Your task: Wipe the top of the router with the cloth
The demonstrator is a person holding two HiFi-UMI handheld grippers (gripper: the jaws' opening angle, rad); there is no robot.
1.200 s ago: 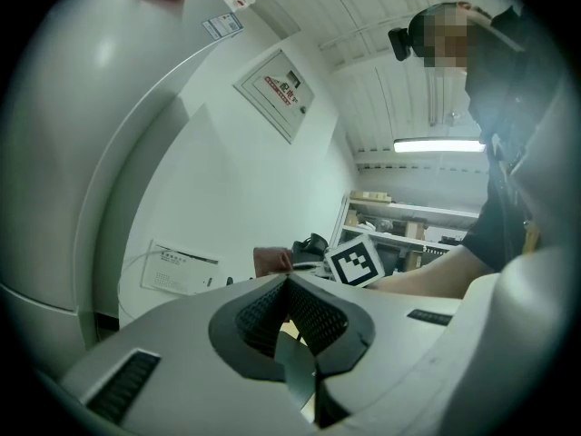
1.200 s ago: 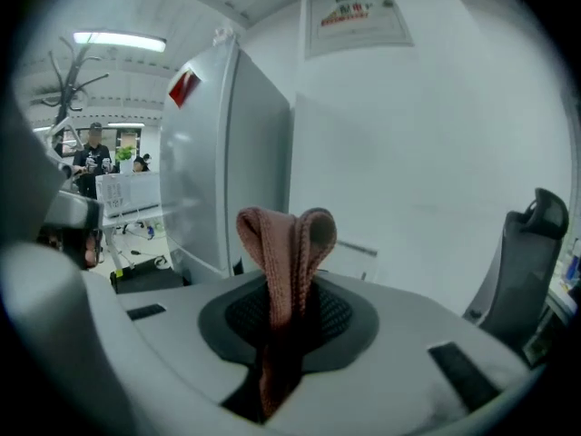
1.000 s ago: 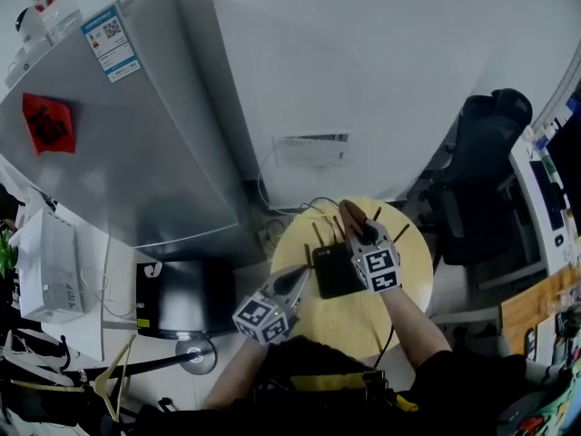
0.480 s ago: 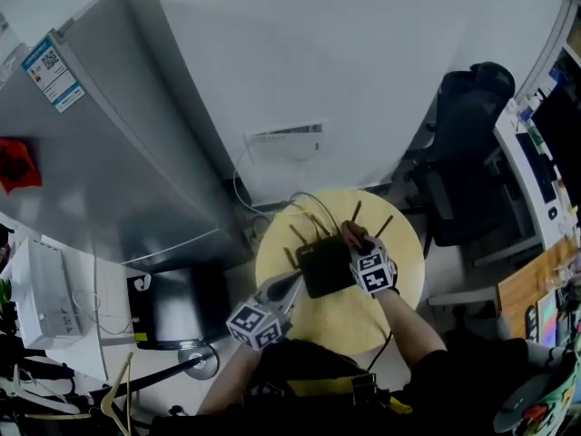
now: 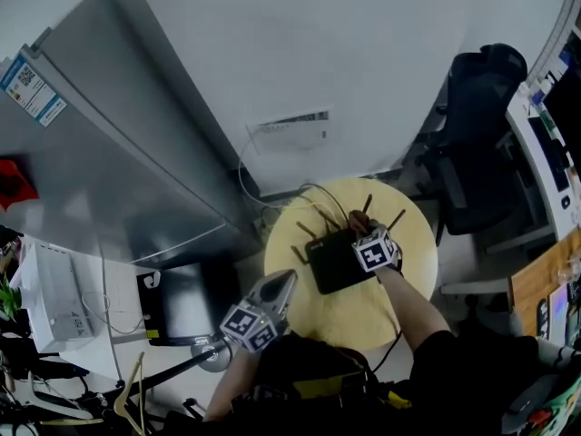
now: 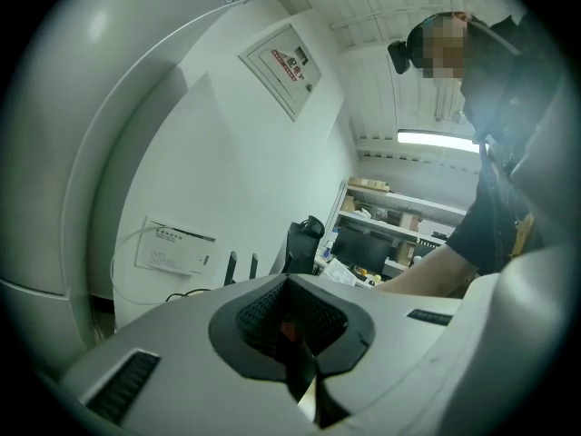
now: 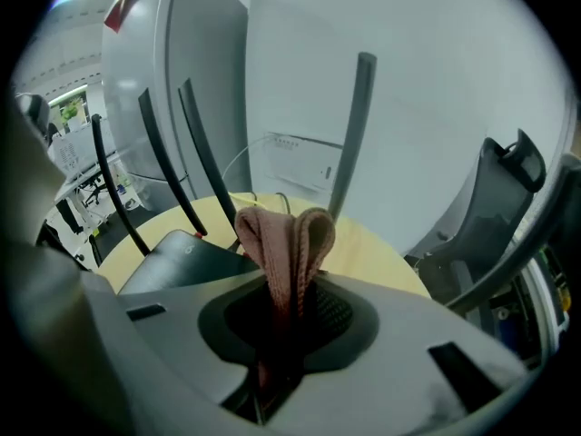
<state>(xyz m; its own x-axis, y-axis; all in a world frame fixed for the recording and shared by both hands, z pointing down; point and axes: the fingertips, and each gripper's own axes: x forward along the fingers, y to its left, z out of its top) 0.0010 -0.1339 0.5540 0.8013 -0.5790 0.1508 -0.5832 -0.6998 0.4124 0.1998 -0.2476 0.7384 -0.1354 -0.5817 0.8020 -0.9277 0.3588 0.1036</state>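
We hold the right gripper (image 5: 370, 241) over the far right part of the black router (image 5: 336, 262), which sits near the middle of the round yellow table (image 5: 404, 289) with its antennas (image 7: 349, 134) standing up along its far side. The jaws are pinched tight on a folded pinkish-brown cloth (image 7: 286, 243), whose loop sticks out past the tips. In the right gripper view the router's flat top lies just left of and below the cloth, and we cannot tell whether the fabric is touching it.

The left gripper (image 5: 277, 289) hangs off the near left edge of the table, apart from the router, jaws together with nothing between them.

We judge the wipe to be under way or just starting: the cloth is gripped and brought to the router. The dark top shows no mark of what is already cleaned, and most of it lies to the cloth's left, so sweeps across that surface seem left to do.
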